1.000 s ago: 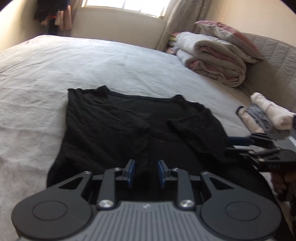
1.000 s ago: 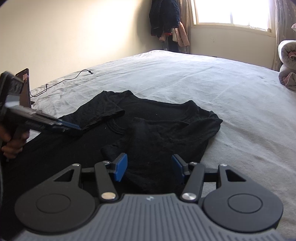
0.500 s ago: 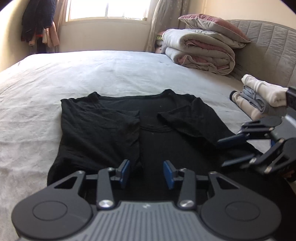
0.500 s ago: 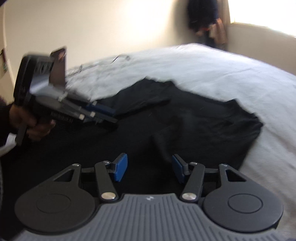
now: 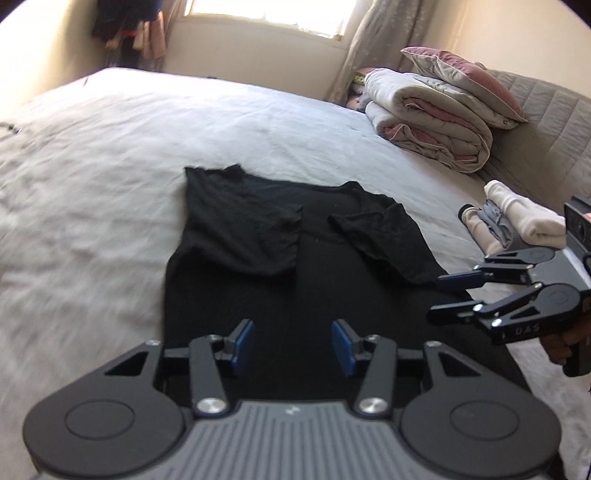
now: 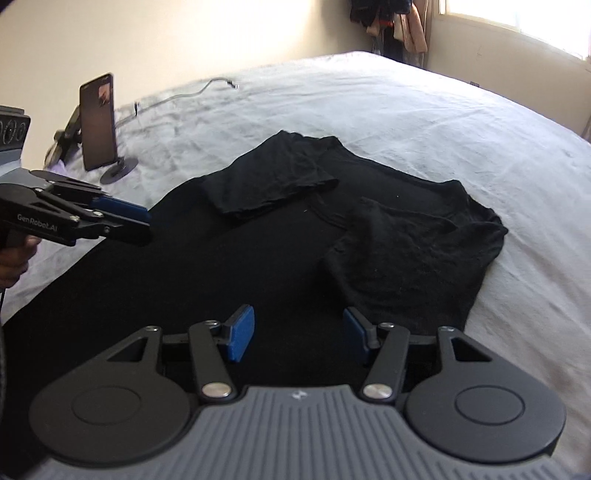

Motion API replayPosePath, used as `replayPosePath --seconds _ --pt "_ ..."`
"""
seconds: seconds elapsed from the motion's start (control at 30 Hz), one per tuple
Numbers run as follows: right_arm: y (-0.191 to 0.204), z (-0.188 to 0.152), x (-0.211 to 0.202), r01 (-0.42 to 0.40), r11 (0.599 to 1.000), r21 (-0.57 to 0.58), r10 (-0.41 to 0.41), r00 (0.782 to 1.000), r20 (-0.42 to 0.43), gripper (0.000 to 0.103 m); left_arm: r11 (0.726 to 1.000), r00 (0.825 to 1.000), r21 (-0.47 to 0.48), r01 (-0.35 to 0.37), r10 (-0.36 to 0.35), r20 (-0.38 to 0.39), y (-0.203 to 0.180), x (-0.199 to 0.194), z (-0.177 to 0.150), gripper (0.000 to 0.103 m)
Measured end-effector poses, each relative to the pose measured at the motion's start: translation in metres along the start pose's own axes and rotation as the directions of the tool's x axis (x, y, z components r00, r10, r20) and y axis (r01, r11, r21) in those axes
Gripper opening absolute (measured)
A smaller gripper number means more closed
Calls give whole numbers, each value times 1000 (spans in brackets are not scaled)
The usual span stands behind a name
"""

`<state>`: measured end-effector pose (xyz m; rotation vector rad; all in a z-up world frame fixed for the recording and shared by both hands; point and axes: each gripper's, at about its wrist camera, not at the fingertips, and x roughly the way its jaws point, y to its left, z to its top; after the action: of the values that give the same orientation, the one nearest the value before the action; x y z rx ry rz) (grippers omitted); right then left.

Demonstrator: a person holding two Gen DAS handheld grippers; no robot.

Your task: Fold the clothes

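Observation:
A black T-shirt (image 5: pixel 295 266) (image 6: pixel 258 240) lies flat on the white bed, both sleeves folded in over its chest. My left gripper (image 5: pixel 291 345) hovers over the shirt's lower half; its jaws are opening and nothing is between them. It also shows at the left of the right wrist view, as the left gripper (image 6: pixel 144 221) held by a hand. My right gripper (image 6: pixel 295 338) hangs above the shirt's lower part, open and empty. In the left wrist view the right gripper (image 5: pixel 439 299) reaches in from the right edge over the shirt's side.
A pile of folded quilts and a pillow (image 5: pixel 439 110) sits at the bed's far right. Rolled pale clothes (image 5: pixel 513 225) lie near the right edge. A phone on a stand (image 6: pixel 99 125) and a cable (image 6: pixel 199 88) rest on the bed's left side. Clothes hang by the window (image 6: pixel 391 22).
Both grippers pulled back and rose from the shirt, so more of it shows. The left jaws spread wider and let go of the cloth; the right jaws kept their gap.

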<state>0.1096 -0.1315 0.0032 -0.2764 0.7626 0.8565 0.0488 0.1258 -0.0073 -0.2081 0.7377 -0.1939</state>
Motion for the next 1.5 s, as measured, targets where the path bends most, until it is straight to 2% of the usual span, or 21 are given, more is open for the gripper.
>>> replayPosePath --seconds 0.3,0.57,0.73,0.93,1.1,1.27,1.5 --pt "55 -19 -68 32 995 90 -29 999 -28 58 996 995 -86 2 -10 -95 17 -62 -35 53" --pt "84 -69 -103 52 980 193 -37 996 -85 58 995 983 -93 32 -48 -177 24 -93 -73 54" --pt "93 -100 -117 84 967 239 -56 991 -125 58 989 972 -135 54 -83 -221 35 -105 -96 54" --pt "99 -129 -138 83 939 334 -39 990 -136 58 982 960 -169 90 -131 -248 46 -122 -121 54" --pt "100 -151 -155 91 907 412 -22 985 -169 58 968 934 -200 152 -207 -292 54 -137 -133 51" --pt "95 -173 -169 119 862 493 -21 979 -201 58 956 905 -234 174 -249 -344 63 -145 -142 51" --pt "81 -204 -178 82 784 616 44 982 -186 58 926 881 -315 209 -318 -351 77 -139 -157 51"
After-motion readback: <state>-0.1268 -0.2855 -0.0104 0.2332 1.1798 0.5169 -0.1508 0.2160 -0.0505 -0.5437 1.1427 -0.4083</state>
